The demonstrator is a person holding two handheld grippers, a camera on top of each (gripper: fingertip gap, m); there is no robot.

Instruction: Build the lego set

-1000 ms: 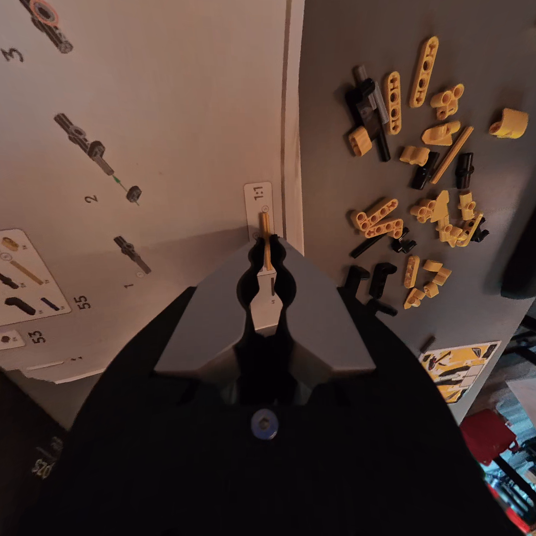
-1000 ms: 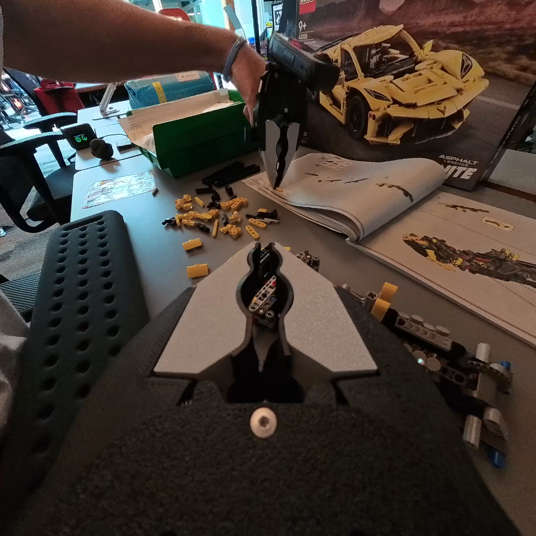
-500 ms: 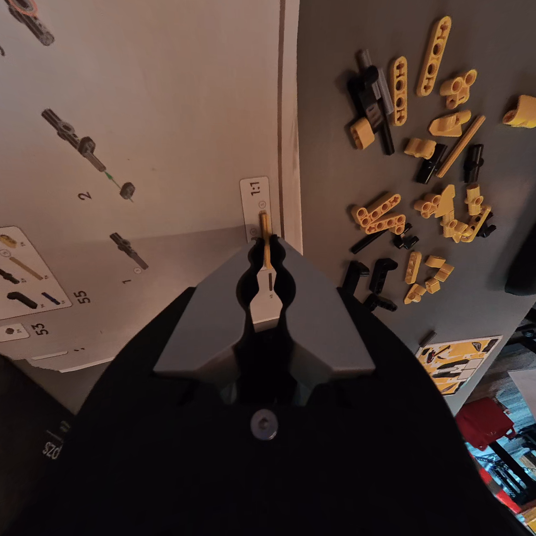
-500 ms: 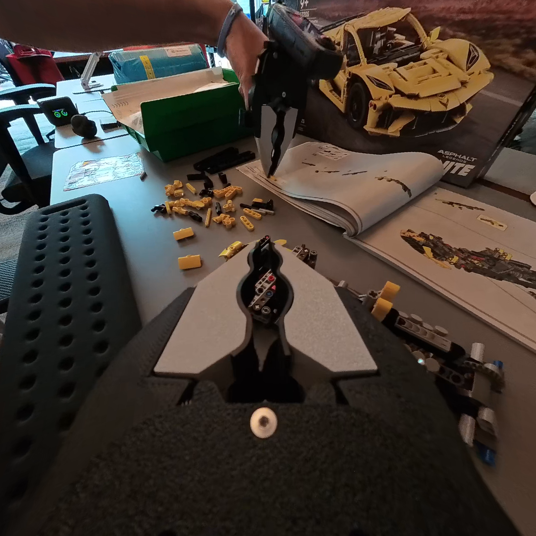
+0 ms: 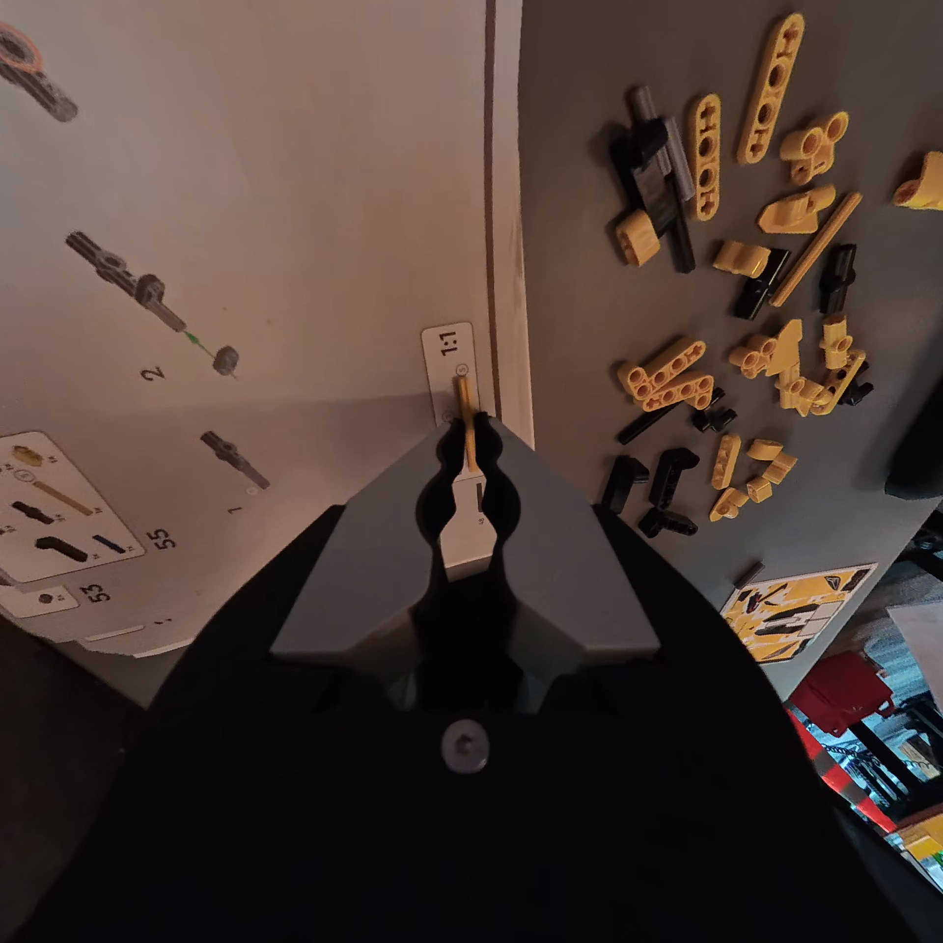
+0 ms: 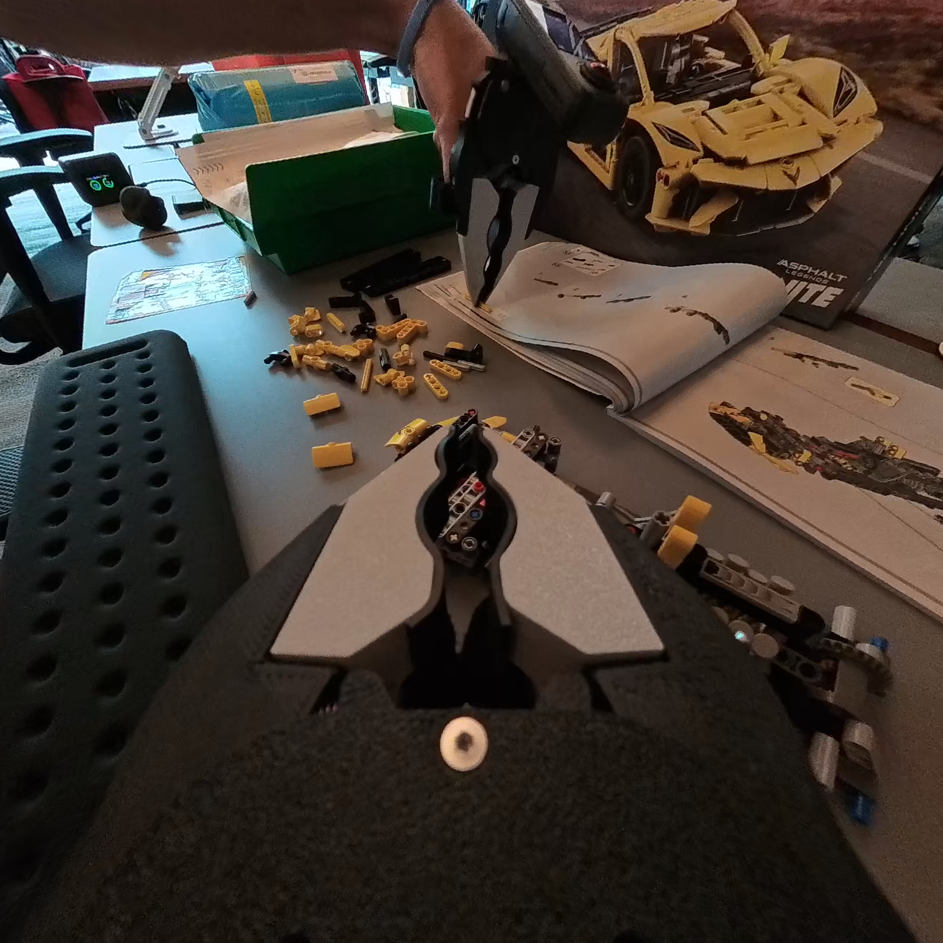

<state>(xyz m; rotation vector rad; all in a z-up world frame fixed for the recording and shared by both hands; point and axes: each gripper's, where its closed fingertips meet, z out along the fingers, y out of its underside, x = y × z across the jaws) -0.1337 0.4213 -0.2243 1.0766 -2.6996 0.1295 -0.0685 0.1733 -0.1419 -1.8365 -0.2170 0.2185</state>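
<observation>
My left claw point(image 5: 468, 426) pinches a thin yellow rod point(image 5: 465, 408) and holds it on the open instruction book point(image 5: 255, 204), near its edge. My right claw point(image 6: 465, 433) is pressed on a dark lego assembly point(image 6: 467, 520) above the grey tabletop point(image 6: 265, 408).

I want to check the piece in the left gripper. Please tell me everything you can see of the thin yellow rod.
The thin yellow rod is a slim, straight stick, plastic by its look. The left gripper is shut on its near part, and its far end sticks out past the fingertips. It is held over the open instruction booklet, along a small printed box near the page edge. Whether it touches the paper is unclear.
</observation>
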